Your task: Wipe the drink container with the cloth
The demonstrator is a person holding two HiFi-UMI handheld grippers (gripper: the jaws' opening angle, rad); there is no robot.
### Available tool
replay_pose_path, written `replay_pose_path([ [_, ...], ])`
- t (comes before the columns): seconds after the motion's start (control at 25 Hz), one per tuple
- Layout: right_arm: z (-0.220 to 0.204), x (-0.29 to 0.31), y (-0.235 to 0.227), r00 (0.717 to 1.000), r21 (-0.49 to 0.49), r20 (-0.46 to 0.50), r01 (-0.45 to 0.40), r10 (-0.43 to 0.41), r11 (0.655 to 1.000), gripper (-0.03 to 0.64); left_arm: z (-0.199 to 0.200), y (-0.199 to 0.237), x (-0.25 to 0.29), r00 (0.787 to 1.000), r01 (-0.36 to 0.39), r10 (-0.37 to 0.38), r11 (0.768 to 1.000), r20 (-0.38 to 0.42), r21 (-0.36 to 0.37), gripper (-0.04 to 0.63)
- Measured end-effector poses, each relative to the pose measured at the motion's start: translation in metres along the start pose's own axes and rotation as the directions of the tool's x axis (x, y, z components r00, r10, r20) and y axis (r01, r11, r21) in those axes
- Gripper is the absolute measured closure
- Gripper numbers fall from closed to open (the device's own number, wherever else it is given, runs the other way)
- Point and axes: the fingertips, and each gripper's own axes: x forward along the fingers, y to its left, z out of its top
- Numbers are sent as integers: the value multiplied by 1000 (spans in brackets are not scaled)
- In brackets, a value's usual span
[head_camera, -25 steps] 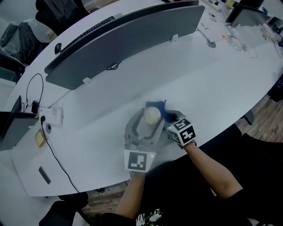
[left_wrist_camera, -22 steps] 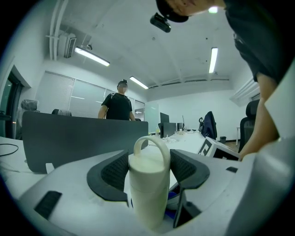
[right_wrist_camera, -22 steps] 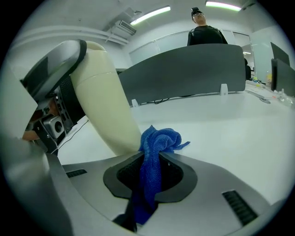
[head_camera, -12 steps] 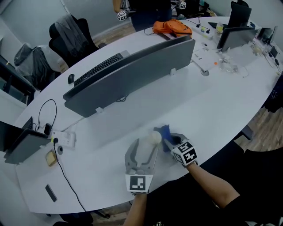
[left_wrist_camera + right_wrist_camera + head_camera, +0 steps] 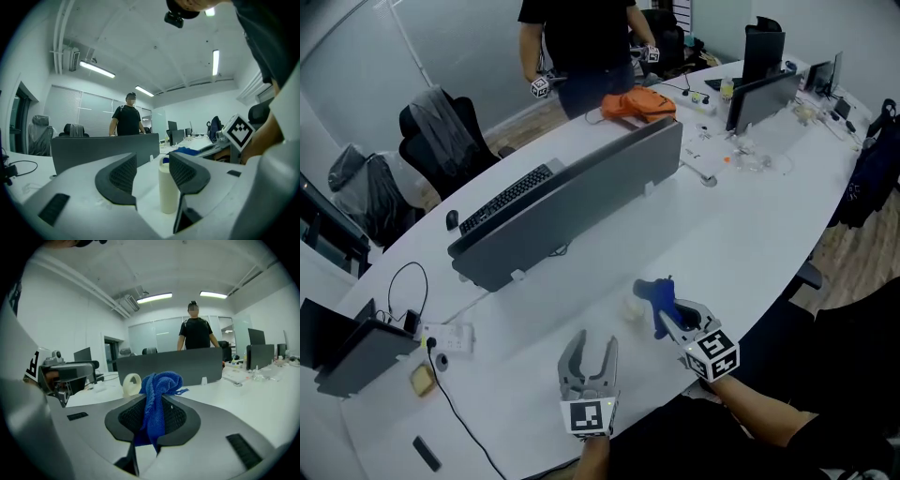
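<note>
A pale cream bottle [image 5: 630, 307] stands upright on the white table [image 5: 750, 234]. My left gripper [image 5: 592, 345] sits just short of it at the near edge. Its jaws have just been closing a little but stay open, with nothing between the pads. In the left gripper view the bottle [image 5: 168, 187] stands ahead of the left gripper [image 5: 152, 176], partly behind the right jaw. My right gripper [image 5: 667, 314] hangs to the right of the bottle, shut on a blue cloth [image 5: 654, 292]. The cloth [image 5: 157, 404] bunches above the right gripper [image 5: 157, 420], and the bottle's top [image 5: 131, 383] shows to its left.
A long grey divider panel [image 5: 572, 202] crosses the table behind the bottle, with a keyboard [image 5: 508, 197] beyond it. A power strip [image 5: 450, 337] and cable lie at the left. A person [image 5: 577, 37] stands at the far side by an orange cloth [image 5: 637, 105].
My left gripper has drawn back from around the bottle, which now stands free. The right gripper has lifted up and to the right with the cloth. The head view has tilted up.
</note>
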Motion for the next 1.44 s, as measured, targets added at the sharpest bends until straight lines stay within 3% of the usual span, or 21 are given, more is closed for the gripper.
replay_pose_path([
  [0.16,28,-27,16,994,8,92,52,-53,999,561,4,17,-24,1000,-10,10,1000,2,15,571],
  [0.24,39,-44,29,989,6,129,67,-67,998,561,12,23,-36,1000,-6,6,1000,12,-3,583],
  [0.44,66,-80,61,971,-33,219,109,-99,993,561,36,25,-57,998,25,-26,999,54,21,588],
  [0.72,72,-118,95,950,-69,283,160,-135,985,560,68,4,-87,991,64,-72,996,115,69,588],
  [1.0,74,-129,124,933,-64,331,174,-144,983,560,76,8,-115,991,34,-49,992,124,119,588],
  [1.44,74,-130,146,938,-95,332,140,-101,986,560,70,15,-143,992,-32,20,995,125,92,588],
])
